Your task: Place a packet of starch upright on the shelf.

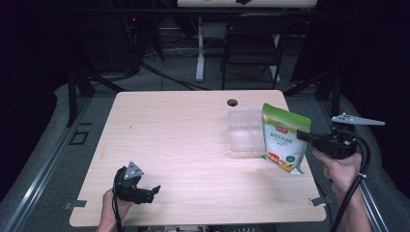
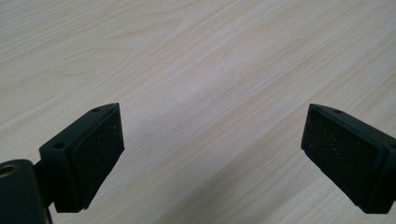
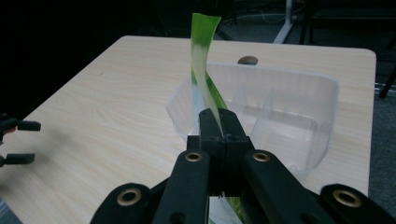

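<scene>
Resting low at the bottom left of the high view, the left gripper (image 1: 145, 192) sits just above the bare wooden table (image 1: 183, 145), its jaws spread wide with nothing between them, as its own view confirms with both pads (image 2: 95, 156) far apart over plain woodgrain. Moving right, a clear plastic container (image 1: 244, 129) stands right of centre, with a divider visible inside it. Just right of that, a green and white pouch (image 1: 283, 137) hangs upright, pinched by its right edge in the right gripper (image 1: 302, 136), whose jaws are clamped tight on it. My guess is the pouch is headed into the container; to do it well, I'd carry it leftwards until it is over the opening, lower it inside, then release.
</scene>
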Tool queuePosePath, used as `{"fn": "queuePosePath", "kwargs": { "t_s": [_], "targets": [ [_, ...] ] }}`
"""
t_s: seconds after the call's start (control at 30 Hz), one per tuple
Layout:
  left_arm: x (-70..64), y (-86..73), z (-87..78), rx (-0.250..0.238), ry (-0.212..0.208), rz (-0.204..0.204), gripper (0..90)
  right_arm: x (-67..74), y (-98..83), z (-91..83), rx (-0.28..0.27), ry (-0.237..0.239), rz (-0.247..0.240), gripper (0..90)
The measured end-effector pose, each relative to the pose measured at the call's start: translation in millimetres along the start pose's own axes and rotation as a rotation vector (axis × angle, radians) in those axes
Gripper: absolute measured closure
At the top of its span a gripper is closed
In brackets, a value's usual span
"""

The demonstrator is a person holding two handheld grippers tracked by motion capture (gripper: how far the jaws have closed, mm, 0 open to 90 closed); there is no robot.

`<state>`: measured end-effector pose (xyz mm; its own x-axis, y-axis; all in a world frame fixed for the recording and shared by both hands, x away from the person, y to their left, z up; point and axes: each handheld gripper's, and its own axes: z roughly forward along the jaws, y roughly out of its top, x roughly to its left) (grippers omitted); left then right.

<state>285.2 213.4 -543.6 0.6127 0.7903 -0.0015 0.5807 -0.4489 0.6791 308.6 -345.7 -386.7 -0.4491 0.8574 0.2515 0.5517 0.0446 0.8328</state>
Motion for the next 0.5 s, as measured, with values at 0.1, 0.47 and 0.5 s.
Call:
{"fn": "queuePosePath", "kwargs": {
  "t_s": [0.1,0.47,0.5],
  "targets": [
    [-0.5,0.3,-1.2,-0.005,0.005,0.004,5.8,-1.3,5.8,-3.4,-0.023,-0.014,0.010,90.0],
    [-0.9,0.3,-1.2,-0.010,0.006,0.002,5.7,-8.8,28.3,-3.1,-0.076,-0.079,0.039,90.0],
    [-0.8,0.3,-1.0,-0.010,0.006,0.002,5.7,-10.5,31.2,0.0,-0.081,-0.087,0.045,90.0]
  ]
}}
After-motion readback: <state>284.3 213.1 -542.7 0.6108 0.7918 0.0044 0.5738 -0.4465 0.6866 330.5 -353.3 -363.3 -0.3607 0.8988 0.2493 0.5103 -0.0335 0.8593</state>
